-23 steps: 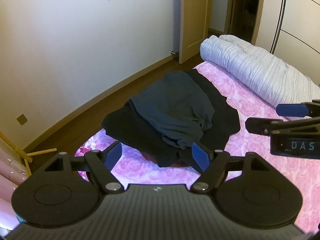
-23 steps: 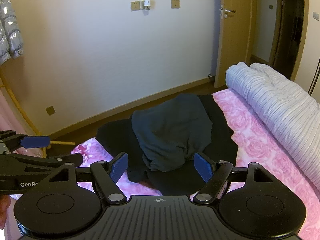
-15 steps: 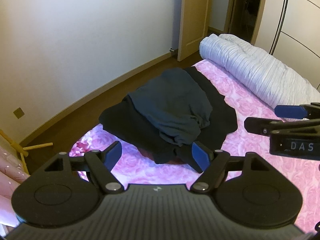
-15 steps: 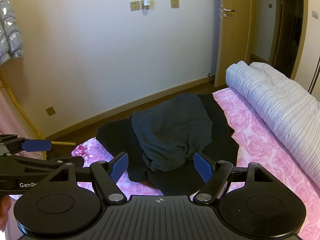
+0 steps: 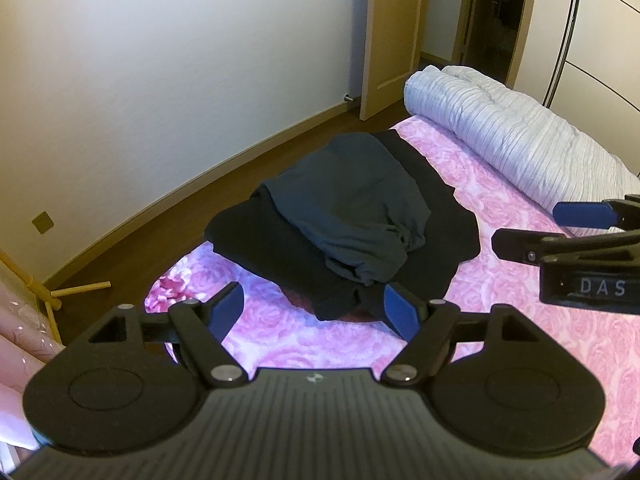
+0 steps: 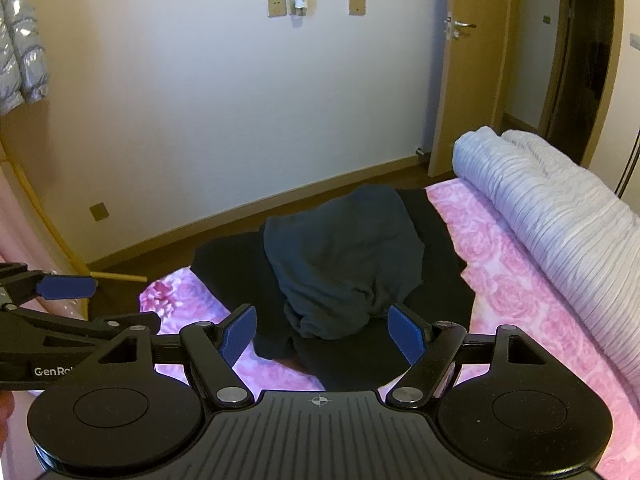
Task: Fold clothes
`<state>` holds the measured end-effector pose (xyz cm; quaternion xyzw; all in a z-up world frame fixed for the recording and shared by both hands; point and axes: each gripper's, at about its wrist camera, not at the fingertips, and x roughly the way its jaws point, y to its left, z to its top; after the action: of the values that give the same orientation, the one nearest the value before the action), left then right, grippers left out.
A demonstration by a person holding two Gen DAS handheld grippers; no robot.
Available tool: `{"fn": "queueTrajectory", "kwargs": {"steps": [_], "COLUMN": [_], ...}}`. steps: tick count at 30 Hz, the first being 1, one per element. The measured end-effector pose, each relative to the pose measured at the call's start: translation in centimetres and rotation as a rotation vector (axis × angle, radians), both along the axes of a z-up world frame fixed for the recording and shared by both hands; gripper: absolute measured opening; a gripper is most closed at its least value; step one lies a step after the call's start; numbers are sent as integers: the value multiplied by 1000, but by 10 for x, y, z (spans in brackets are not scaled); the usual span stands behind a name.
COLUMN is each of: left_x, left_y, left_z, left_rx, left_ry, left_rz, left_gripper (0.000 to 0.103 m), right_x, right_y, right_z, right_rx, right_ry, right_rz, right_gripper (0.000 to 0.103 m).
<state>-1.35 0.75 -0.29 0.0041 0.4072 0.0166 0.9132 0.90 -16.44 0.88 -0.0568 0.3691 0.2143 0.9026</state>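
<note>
A crumpled dark teal garment lies heaped on a flat black garment, both on the pink rose-print bed. My left gripper hovers open just short of the pile's near edge, nothing between its blue pads. My right gripper is open too, above the near end of the pile. Each gripper shows in the other's view: the right one at the right edge, the left one at the left edge.
A rolled pale striped quilt lies along the bed's right side. Past the bed's left edge is a wooden floor, a white wall and an open door. A yellow rack foot stands at left.
The left gripper has tipped down and edged toward the pile, which sits lower and larger in its view. The right gripper has barely moved. Both stay open.
</note>
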Motion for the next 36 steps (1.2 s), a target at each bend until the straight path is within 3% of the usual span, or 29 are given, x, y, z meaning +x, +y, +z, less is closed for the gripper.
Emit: {"fn": "queueTrajectory", "kwargs": {"steps": [36], "left_x": [-14], "left_y": [0], "left_z": [-4], "left_rx": [25], "left_ry": [22], "left_rz": [37], "left_gripper": [75], "right_x": [-4], "right_y": [0], "right_z": [-10], "right_rx": [25], "right_ry": [36], "right_rz": [20], "right_gripper": [76]}}
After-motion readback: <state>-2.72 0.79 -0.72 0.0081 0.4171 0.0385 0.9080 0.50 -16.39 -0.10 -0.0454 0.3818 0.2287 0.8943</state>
